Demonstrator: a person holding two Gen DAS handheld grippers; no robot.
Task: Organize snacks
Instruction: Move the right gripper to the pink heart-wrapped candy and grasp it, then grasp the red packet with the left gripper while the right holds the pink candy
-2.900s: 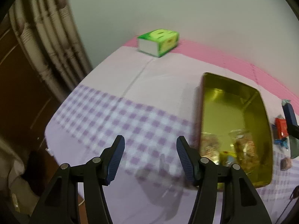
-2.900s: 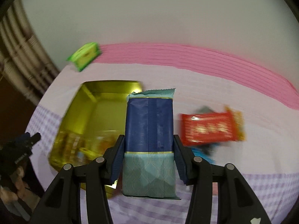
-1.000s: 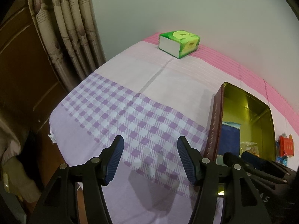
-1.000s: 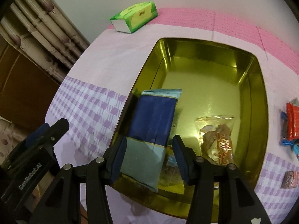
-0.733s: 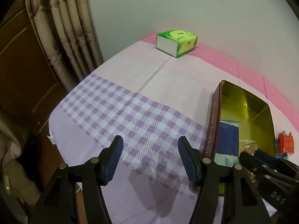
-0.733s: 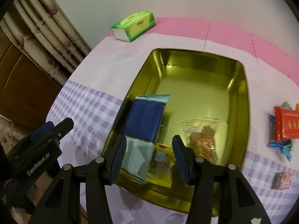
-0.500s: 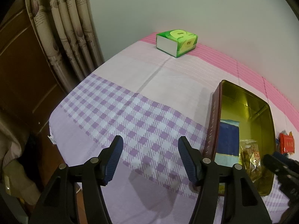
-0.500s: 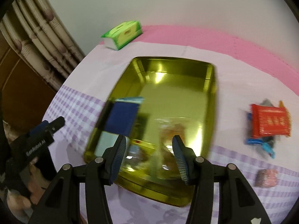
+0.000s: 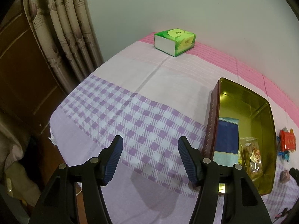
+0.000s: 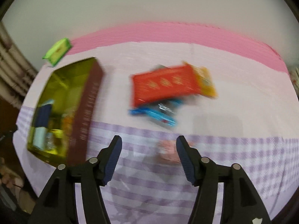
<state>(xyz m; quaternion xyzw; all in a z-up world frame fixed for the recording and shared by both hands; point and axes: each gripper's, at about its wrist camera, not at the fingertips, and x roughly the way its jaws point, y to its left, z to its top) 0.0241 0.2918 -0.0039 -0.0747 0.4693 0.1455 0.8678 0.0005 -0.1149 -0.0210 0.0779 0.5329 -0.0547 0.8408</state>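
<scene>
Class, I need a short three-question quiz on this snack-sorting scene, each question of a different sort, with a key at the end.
1. True or false: the blue packet lies inside the gold tin.
2. Multiple choice: what sits at the far edge of the table by the wall? A) a green tissue box B) a red kettle C) a glass bowl
3. Fill in: the red packet lies on the ____, outside the tin.

Key:
1. True. It rests along the tin's left side, next to a clear bag of snacks.
2. A.
3. Tablecloth. It sits on top of a light blue wrapper, ahead of the right gripper, whose jaws are opening with nothing gripped.
</scene>
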